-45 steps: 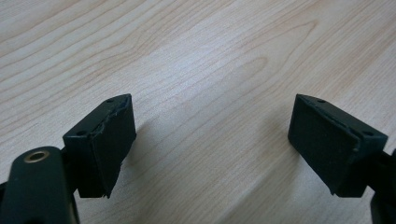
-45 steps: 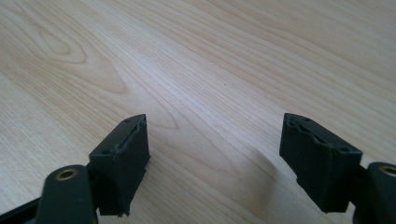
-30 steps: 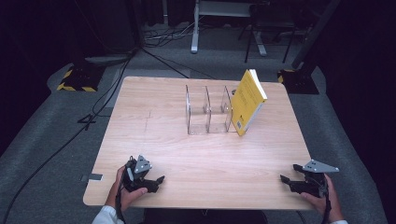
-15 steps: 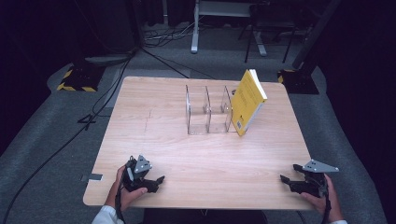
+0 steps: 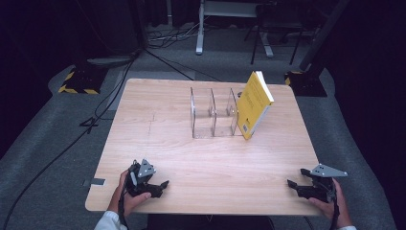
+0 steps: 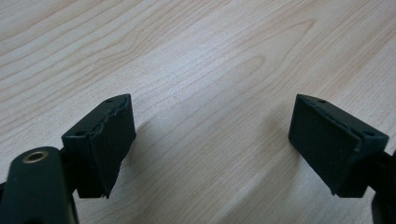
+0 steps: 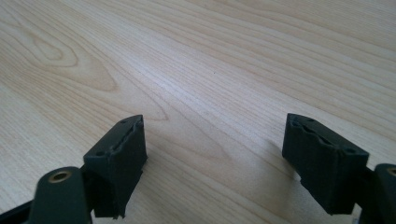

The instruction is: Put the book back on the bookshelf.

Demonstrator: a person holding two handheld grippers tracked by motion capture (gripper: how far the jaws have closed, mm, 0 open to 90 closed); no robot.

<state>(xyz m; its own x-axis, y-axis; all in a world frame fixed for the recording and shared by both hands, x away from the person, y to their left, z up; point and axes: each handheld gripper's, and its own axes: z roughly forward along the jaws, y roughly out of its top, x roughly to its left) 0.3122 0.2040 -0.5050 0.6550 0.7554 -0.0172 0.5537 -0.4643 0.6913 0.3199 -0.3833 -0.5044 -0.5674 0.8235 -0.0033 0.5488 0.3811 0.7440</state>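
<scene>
A yellow book (image 5: 255,105) leans against the right end of a clear acrylic rack (image 5: 213,113) with upright dividers, at the far middle of the wooden table (image 5: 206,158). My left gripper (image 5: 163,185) rests at the front left corner of the table, held by a hand, jaws open. In the left gripper view the left gripper (image 6: 212,140) has only bare wood between its pads. My right gripper (image 5: 291,184) rests at the front right corner, open too. Nothing lies between the wide-apart jaws of the right gripper (image 7: 215,156) in its own view.
The table stands on grey carpet. Cables (image 5: 95,115) run across the floor at the left. Two yellow-and-black striped bases (image 5: 79,81) stand on the floor behind the table's far corners, and a white frame (image 5: 201,28) stands farther back.
</scene>
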